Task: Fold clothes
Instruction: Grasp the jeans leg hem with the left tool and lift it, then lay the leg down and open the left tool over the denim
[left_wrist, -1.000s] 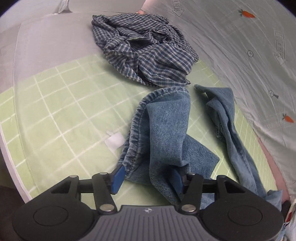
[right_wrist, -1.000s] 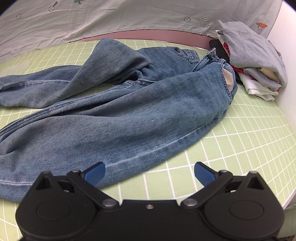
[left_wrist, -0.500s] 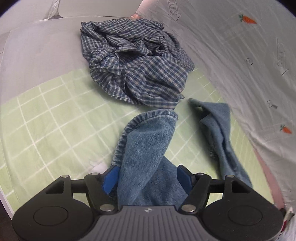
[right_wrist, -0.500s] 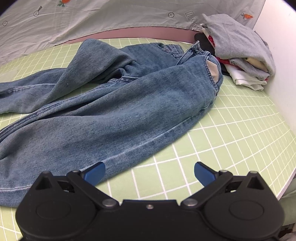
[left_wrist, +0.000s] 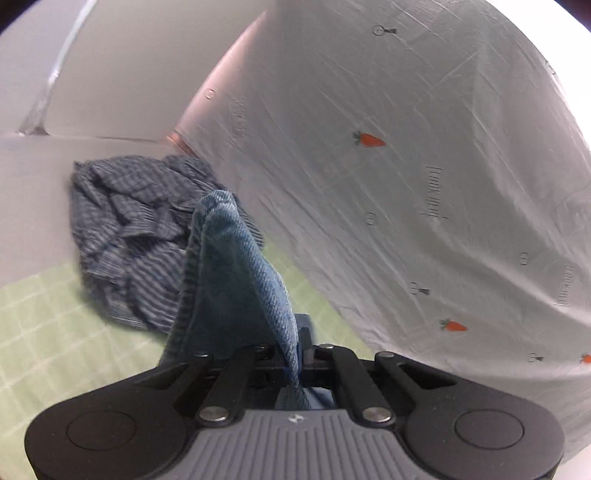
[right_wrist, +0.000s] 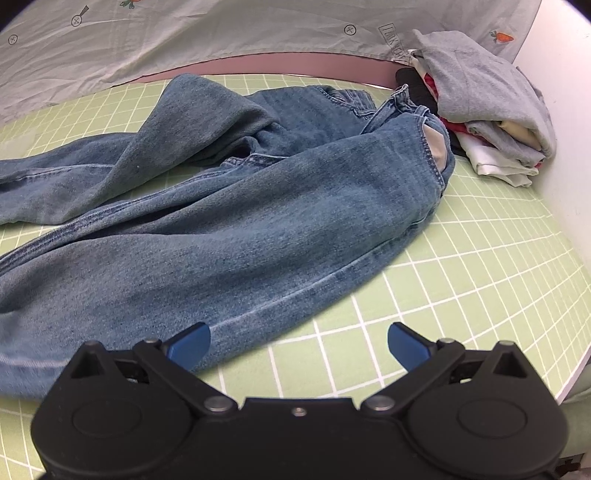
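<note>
Blue jeans (right_wrist: 258, 221) lie spread and rumpled across the green grid mat (right_wrist: 480, 258) in the right wrist view, waistband toward the back right. My right gripper (right_wrist: 299, 341) is open and empty, hovering just in front of the jeans' near edge. My left gripper (left_wrist: 295, 354) is shut on a jeans leg end (left_wrist: 236, 269), which stands up between the fingers, lifted off the mat (left_wrist: 44, 321).
A crumpled blue plaid shirt (left_wrist: 136, 236) lies behind the held denim. A stack of folded clothes (right_wrist: 487, 107) topped by a grey garment sits at the back right by a white wall. A white carrot-print sheet (left_wrist: 406, 184) hangs along the back.
My left gripper closed on the jeans leg end and lifted it, tilting up toward the sheet. My right gripper stayed open and shifted only slightly.
</note>
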